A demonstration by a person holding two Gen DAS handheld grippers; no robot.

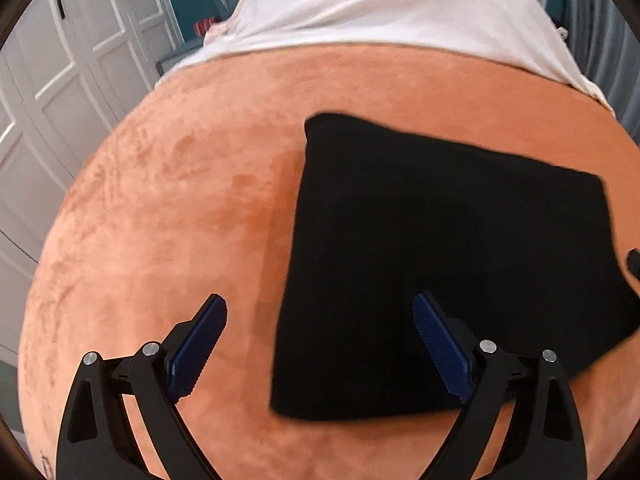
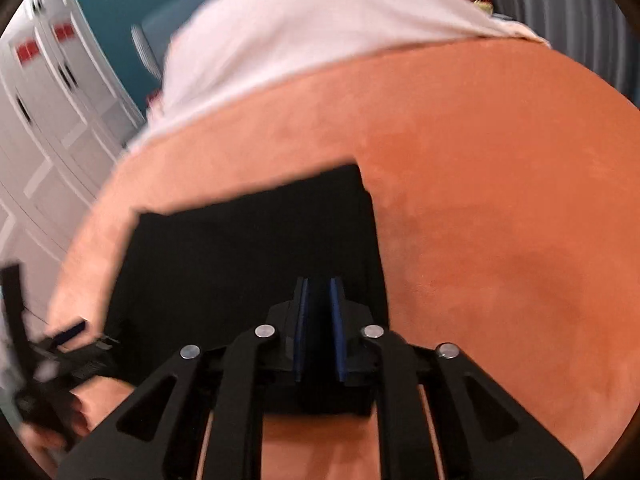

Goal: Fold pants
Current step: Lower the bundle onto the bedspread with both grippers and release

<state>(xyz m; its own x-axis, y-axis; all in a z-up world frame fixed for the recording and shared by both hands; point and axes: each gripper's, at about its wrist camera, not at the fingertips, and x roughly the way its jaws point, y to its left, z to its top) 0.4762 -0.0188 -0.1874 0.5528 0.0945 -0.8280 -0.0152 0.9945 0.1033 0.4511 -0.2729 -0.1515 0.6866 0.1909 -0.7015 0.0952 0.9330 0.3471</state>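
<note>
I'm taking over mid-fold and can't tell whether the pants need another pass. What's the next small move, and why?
Probably draw both tongs clear and stop. The black pants already lie as a compact folded rectangle on the orange blanket. The left tongs stand open and empty, and the right tongs look shut with no cloth visibly lifted.

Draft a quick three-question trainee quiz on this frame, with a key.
1. True or false: the black folded pants lie flat on the orange blanket.
2. The left tongs are: A wide open, B shut on the pants, C out of view.
3. Fill in: beyond the blanket's far edge lies a ___ sheet.
Key: 1 true; 2 A; 3 white.
</note>
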